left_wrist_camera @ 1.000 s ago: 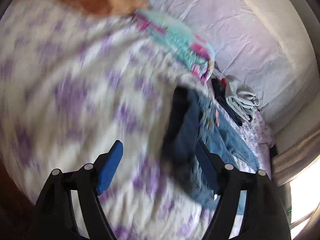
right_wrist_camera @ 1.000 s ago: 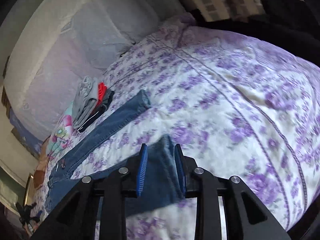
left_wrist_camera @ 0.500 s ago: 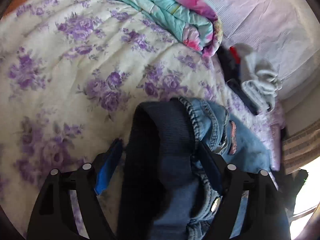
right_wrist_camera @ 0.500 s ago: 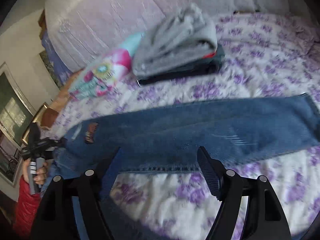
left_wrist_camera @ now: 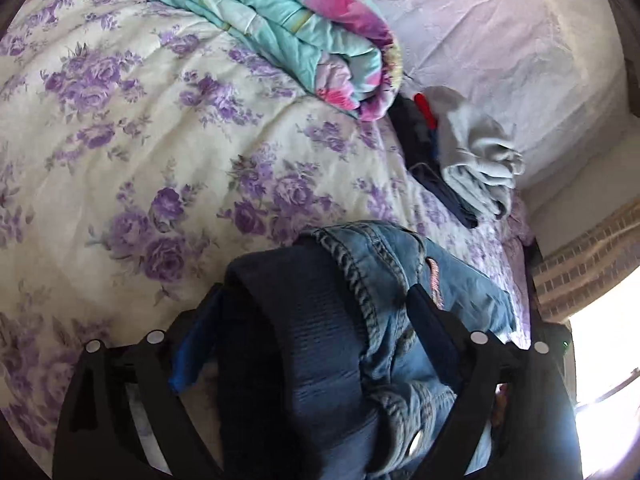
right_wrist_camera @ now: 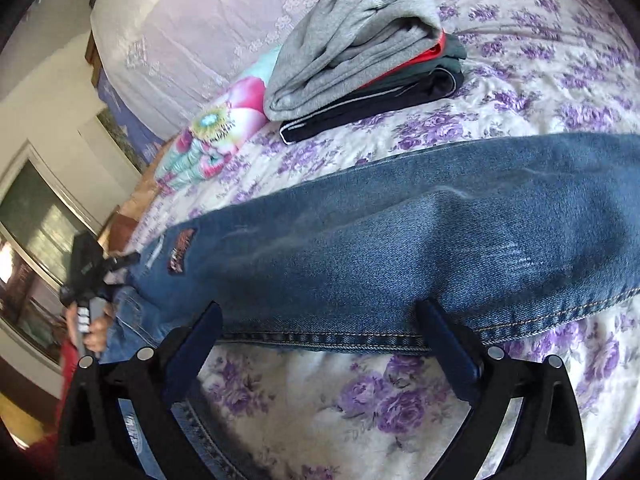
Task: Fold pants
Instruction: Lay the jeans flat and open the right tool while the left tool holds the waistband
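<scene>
Jeans [right_wrist_camera: 400, 248] flat on bed [right_wrist_camera: 540, 72]; no fold yet.
Left gripper [left_wrist_camera: 312, 344] straddles waistband, clamp uncertain; right gripper [right_wrist_camera: 320, 344] apart, empty, near leg.

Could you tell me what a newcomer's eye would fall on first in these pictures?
Most striking are the blue jeans, stretched in a long band across the purple-flowered bedspread, their waistband bunched between the fingers of the left gripper. The right gripper hangs open just over a leg's seamed edge. Behind lie a stack of folded clothes and a rolled turquoise-and-pink quilt.
</scene>
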{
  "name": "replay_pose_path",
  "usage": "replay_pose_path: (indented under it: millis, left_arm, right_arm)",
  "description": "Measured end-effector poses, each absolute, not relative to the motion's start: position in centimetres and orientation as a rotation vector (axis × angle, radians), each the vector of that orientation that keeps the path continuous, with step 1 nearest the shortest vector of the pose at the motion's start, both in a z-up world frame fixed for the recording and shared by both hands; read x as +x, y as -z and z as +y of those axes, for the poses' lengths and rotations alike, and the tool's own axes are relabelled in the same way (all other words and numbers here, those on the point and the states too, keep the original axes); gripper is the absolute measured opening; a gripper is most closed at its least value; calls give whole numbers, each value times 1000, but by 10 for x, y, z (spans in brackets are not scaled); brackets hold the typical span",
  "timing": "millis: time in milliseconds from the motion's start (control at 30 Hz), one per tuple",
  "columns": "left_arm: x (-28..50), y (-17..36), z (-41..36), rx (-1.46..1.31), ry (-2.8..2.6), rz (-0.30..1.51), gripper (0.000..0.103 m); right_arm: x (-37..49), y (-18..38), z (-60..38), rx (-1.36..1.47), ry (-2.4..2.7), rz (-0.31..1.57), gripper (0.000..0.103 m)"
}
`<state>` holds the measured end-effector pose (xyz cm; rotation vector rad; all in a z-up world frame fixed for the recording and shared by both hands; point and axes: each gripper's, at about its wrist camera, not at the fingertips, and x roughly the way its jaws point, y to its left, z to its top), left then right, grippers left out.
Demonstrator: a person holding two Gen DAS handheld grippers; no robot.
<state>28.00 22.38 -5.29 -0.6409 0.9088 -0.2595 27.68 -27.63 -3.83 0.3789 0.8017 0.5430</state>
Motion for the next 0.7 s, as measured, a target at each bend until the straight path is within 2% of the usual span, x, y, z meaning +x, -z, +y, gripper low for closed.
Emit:
replay_pose_path:
  millis: [167, 233, 433, 700]
  left_arm:
    - [277, 58, 236, -719, 255, 898, 72]
    - [276, 58, 236, -719, 247, 896, 69]
    - [274, 57, 235, -713, 239, 895, 68]
    - [277, 58, 236, -706, 248, 899, 69]
  right_arm:
    - [284, 33, -279, 389, -568, 836, 98]
    - [286, 15, -267, 260, -572, 829, 89]
    - [312, -38, -219, -179, -674, 667, 88]
    - [390, -4, -190, -384, -764, 791, 79]
